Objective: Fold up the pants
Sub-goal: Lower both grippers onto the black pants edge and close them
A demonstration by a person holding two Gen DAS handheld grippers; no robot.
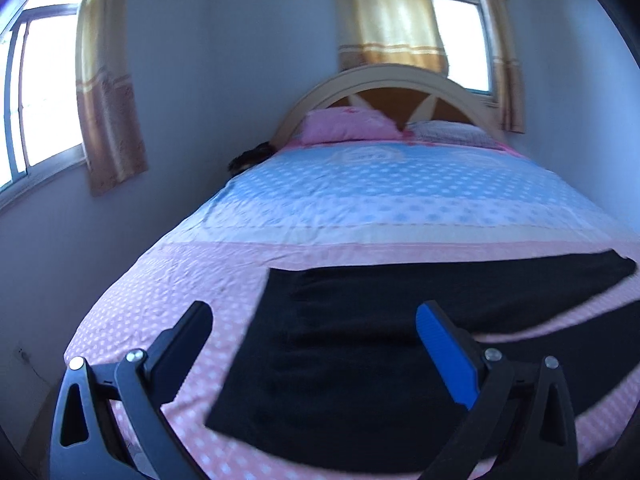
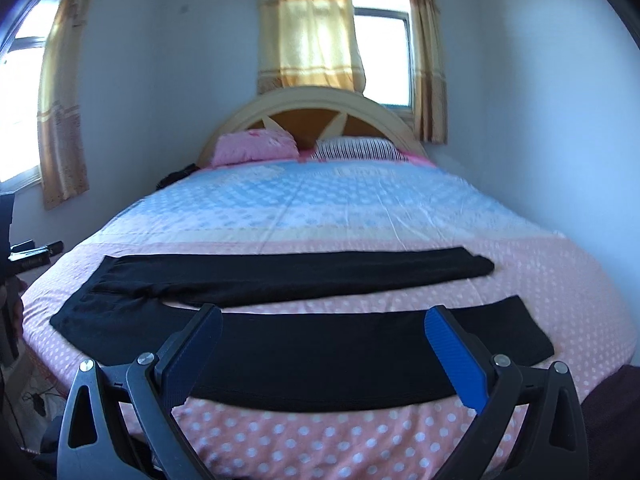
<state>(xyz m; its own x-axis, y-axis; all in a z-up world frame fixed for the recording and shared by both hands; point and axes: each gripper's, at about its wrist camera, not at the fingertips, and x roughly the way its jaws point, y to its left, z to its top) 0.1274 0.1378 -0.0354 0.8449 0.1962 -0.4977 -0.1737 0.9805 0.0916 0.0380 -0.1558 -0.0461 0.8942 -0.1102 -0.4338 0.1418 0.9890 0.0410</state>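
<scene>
Walls: plain pale walls (image 2: 160, 80).
Windows: two windows (image 2: 380, 60), bright with daylight, with yellow-orange curtains (image 2: 308, 28).
Bed: a wide bed (image 2: 320, 208) with a blue, cream and pink dotted sheet.
Headboard: arched cream headboard (image 2: 308, 98) with brown panels.
Pillows: pink pillow (image 2: 256, 146) beside a striped pillow (image 2: 356, 148) at the head edge.

Polka-dot bedspread (image 2: 320, 216), pink pillow (image 2: 254, 148) beside striped pillow (image 2: 354, 149), arched headboard (image 2: 312, 98), yellow curtains (image 2: 308, 24)
</scene>
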